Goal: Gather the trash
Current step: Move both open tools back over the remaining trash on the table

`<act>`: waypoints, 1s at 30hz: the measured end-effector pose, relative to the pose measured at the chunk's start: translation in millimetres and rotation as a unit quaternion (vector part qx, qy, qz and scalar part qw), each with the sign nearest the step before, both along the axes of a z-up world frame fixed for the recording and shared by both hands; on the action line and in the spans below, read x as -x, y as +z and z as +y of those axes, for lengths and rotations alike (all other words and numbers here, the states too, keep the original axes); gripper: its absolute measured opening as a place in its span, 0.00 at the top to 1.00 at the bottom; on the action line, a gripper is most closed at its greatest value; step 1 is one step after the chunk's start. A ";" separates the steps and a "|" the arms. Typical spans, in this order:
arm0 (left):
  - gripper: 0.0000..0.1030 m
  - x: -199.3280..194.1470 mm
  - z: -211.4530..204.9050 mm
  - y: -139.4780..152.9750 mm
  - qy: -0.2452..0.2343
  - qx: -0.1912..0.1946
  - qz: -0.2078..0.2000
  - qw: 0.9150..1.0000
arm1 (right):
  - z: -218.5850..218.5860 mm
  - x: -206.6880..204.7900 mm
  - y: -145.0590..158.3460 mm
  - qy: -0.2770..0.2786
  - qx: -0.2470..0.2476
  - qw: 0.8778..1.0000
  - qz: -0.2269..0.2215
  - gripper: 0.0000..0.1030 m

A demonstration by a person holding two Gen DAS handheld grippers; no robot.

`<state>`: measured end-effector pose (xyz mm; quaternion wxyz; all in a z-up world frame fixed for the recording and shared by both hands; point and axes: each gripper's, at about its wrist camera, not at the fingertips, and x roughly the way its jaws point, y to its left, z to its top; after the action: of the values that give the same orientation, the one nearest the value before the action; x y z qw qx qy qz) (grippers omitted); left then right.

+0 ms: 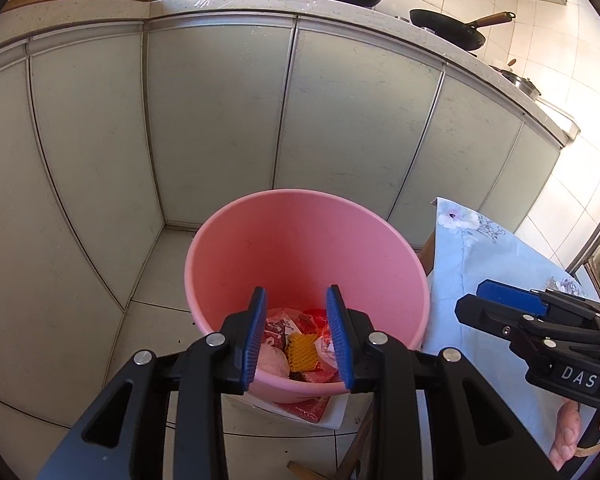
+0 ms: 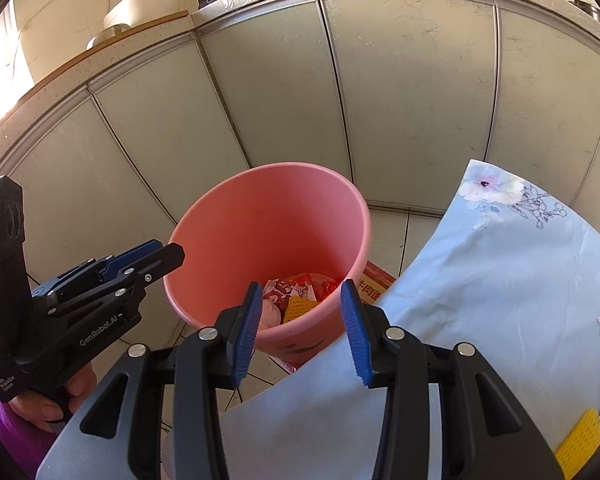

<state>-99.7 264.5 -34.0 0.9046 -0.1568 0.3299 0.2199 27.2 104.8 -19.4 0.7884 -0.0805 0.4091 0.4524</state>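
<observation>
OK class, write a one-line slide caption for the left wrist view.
Open left tool poised above a pink bucket holding wrappers, beside kitchen cabinets.

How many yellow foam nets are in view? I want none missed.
2: one yellow foam net inside the pink bin among the wrappers, another at the table's near right edge on the blue cloth. More may lie buried under the trash.

Pink bin (image 2: 272,236) beside cloth-covered tabletop (image 2: 496,280)
Right gripper (image 2: 302,328) hovers empty, fingers (image 2: 246,332) apart, above wrappers (image 2: 300,290) inside; left gripper (image 2: 168,254) reaches the rim.
</observation>
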 end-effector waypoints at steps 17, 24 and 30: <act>0.71 -26.7 -48.0 16.8 -0.055 -0.026 0.008 0.998 | -71.1 10.6 17.6 -0.027 -0.017 0.999 -0.021 0.60; 0.71 -37.3 -78.6 21.1 -0.083 -0.036 0.011 0.996 | -112.4 18.5 20.3 -0.047 -0.017 0.998 -0.028 0.60; 0.71 -51.1 -111.6 21.4 -0.117 -0.035 0.008 0.992 | -148.6 29.9 20.6 -0.063 -0.005 0.997 -0.043 0.60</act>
<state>-48.6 152.9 -12.6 0.9263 -0.0831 0.3457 0.1250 -2.7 -43.8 1.2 0.8329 -0.0696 0.3764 0.3998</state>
